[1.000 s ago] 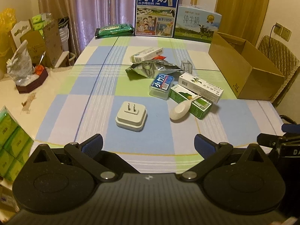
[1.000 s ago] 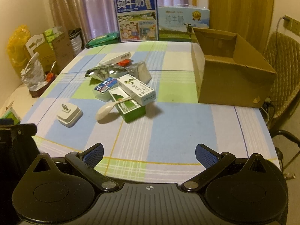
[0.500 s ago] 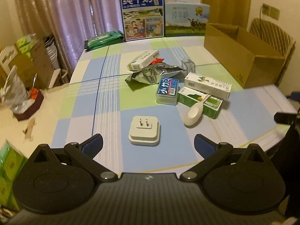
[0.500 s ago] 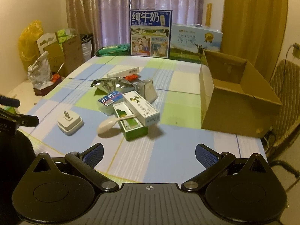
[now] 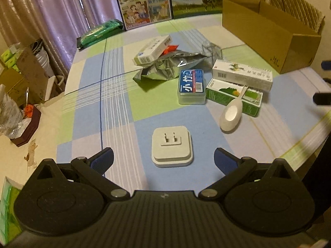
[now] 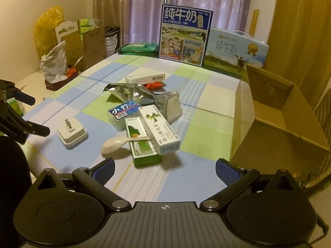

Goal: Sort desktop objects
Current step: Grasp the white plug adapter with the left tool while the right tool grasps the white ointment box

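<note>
Left hand-held gripper [image 5: 163,161]: jaws spread wide, nothing held, poised low over the near edge of the checked tabletop [image 5: 115,107]. White plug adapter [image 5: 172,146] lies prongs-up just ahead, between the blue fingertips [image 5: 102,159] but untouched.

Right hand-held gripper [image 6: 164,170]: also wide open and empty, above the near edge. Just ahead, a green box [image 6: 142,144] carries a white box [image 6: 159,130] laid across it; a white spoon [image 6: 120,143] has its handle on the green box and its bowl on the cloth. A blue-labelled clear case [image 6: 124,113] sits just behind them, crumpled foil bag [image 6: 132,92] beyond.

Open cardboard box [image 6: 275,113] stands at the right side. Milk cartons [image 6: 185,34] upright at the far end.
</note>
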Motion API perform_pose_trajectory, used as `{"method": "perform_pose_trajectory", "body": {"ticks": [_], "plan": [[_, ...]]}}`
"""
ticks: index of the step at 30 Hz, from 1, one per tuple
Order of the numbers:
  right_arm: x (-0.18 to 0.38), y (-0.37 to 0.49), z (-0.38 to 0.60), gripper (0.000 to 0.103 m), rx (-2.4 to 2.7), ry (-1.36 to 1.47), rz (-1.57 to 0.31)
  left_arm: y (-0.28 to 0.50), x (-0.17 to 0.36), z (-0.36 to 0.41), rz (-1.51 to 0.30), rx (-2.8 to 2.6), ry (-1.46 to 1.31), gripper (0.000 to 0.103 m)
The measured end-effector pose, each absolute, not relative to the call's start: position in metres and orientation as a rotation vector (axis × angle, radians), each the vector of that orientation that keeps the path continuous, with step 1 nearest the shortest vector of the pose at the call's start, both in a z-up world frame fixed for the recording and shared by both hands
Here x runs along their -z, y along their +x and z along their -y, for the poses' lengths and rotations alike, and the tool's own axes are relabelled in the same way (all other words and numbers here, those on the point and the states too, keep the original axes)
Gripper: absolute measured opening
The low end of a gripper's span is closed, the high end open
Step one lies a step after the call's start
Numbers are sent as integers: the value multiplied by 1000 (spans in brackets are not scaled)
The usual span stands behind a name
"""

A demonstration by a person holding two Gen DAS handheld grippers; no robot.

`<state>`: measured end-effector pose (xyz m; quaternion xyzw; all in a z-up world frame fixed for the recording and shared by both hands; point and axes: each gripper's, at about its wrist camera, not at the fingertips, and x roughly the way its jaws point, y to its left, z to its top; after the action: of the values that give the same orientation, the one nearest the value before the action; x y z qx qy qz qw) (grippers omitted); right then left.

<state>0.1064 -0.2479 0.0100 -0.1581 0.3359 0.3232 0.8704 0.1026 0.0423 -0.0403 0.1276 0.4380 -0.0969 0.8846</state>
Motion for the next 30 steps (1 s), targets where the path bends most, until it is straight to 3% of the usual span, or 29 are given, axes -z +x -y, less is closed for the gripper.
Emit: {"method": "perform_pose_trajectory", "body": {"ticks": [15,20,28,30], "plan": [[6,154,208,100,-762,-367,-745,158,78,-32,-1045,294,312,95],[14,173,192,92,-806,-419,-760,173,89,-28,-1106,313,345,91],[36,203,173,85,-836,-503,-815,190,105,-31,-1160,339,361,78],[42,210,171,83,-840,-510,-835,191,107,-31,-1167,354,356,71]]}}
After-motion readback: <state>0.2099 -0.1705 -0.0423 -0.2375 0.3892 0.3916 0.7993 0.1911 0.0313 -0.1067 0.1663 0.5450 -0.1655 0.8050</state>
